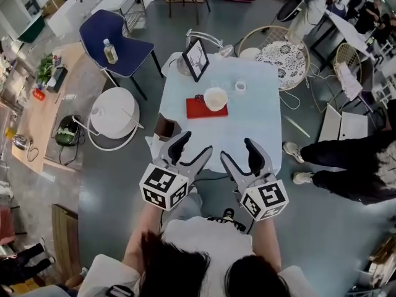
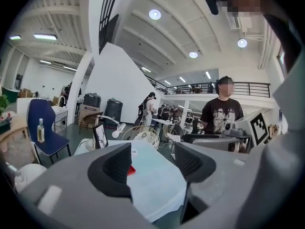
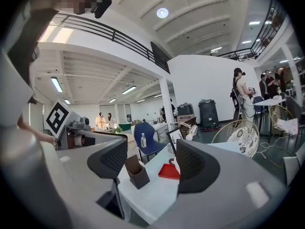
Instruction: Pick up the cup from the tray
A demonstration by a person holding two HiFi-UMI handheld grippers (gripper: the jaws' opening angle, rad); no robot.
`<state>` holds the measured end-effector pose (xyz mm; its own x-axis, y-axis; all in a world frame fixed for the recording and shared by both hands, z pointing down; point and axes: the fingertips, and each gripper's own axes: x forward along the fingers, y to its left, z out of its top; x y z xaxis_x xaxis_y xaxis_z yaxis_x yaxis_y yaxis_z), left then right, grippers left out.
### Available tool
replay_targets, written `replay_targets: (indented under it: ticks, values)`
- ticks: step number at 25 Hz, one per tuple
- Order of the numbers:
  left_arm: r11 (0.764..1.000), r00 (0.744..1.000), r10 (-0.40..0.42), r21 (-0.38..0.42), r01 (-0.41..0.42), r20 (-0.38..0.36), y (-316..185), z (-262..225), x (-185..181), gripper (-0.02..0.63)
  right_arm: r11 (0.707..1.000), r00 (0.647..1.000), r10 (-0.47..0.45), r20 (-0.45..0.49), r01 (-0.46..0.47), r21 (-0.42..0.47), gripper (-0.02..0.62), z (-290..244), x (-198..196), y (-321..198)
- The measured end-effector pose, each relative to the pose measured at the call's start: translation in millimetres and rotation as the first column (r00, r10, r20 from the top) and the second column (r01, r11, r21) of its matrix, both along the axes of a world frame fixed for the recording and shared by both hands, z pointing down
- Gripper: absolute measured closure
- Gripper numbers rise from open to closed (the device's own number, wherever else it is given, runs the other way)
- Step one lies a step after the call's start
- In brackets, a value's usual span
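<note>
Left grey gripper [image 1: 192, 148] and right grey gripper [image 1: 242, 154] are held open, empty, lower centre; white round cup [image 1: 215, 98] is seated on flat red tray [image 1: 199, 110] mid-frame.

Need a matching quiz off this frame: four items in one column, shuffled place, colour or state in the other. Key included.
Items:
1. cup
2. tray
3. brown box
4. left gripper

Descriptions:
A. open, nothing between its jaws
B. red, lying flat on the table
C. at the table's left edge, on the near side
D. white, standing on the tray's right part

Pairs: 1-D, 2-B, 3-C, 4-A
</note>
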<state>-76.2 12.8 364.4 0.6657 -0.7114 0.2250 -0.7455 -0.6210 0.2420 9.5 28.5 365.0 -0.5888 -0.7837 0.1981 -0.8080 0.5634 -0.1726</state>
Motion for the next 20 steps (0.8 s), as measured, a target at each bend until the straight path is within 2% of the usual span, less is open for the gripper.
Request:
replay_targets:
  ticks: [5, 9, 15, 20]
  values:
    - [0.997, 0.996, 0.076, -0.025, -0.075, 0.045, -35.1, 17.3, -3.6, 0.314, 0.999, 0.999, 0.035, -0.002, -0.035, -0.013, 0.259, 11.8, -10.6, -32.2]
    - [0.993, 0.992, 0.114, -0.043, -0.112, 0.058, -60.6, 27.7, -2.8, 0.307, 1.0, 0.999, 0.025, -0.033, -0.025, -0.003, 0.219, 18.1, -12.2, -58.5]
    - [0.993, 0.996, 0.078, -0.093, -0.073, 0.049, -93.0, 44.0, -6.2, 0.305, 0.999, 0.998, 0.031, -0.051, -0.033, -0.043, 0.202, 31.4, -5.8, -89.7]
    - [0.99, 0.996, 0.045, -0.14, -0.035, 0.073, -119.6, 65.4, -1.1, 0.304, 0.996, 0.998, 0.005, -0.067, -0.011, -0.086, 0.195, 49.3, -3.6, -116.5]
